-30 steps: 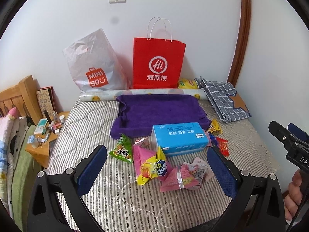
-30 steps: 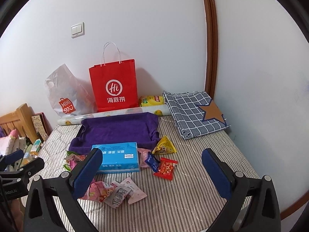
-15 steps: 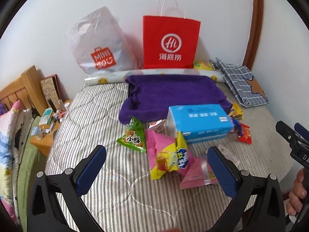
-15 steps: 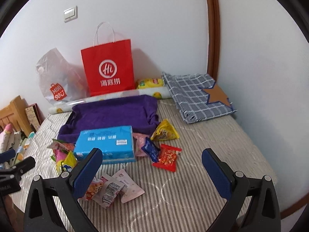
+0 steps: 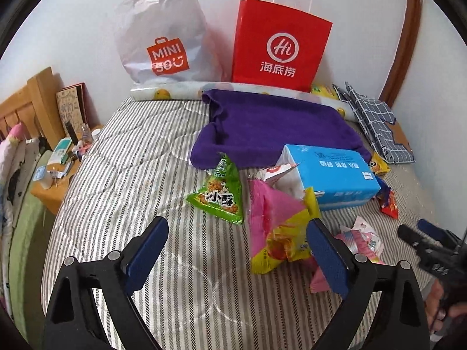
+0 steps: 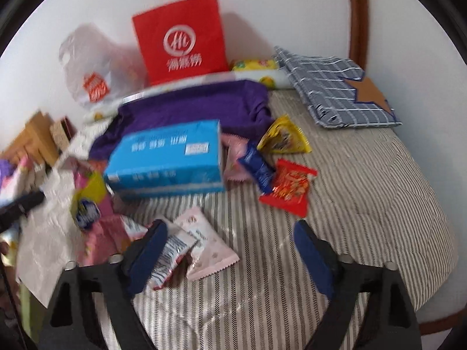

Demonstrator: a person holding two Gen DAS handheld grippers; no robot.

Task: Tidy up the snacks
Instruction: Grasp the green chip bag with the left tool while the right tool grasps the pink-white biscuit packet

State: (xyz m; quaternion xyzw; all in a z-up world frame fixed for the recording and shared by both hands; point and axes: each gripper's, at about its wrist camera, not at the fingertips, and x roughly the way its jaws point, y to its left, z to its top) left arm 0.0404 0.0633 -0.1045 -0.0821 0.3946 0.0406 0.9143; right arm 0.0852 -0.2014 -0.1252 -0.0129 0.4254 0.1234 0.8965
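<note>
While both grippers hang with fingers apart, holding nothing, the striped mattress carries a purple towel at the far side, a blue box nearer, and snack packets scattered around it: green, pink-yellow, red. Left gripper; right gripper.

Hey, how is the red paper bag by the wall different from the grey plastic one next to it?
The red paper bag with handles stands stiff and flat-faced; the grey plastic MINISO bag is rounded and crumpled. The red bag carries a white circle logo, the grey one an orange logo. Both lean against the wall behind the purple towel.
</note>
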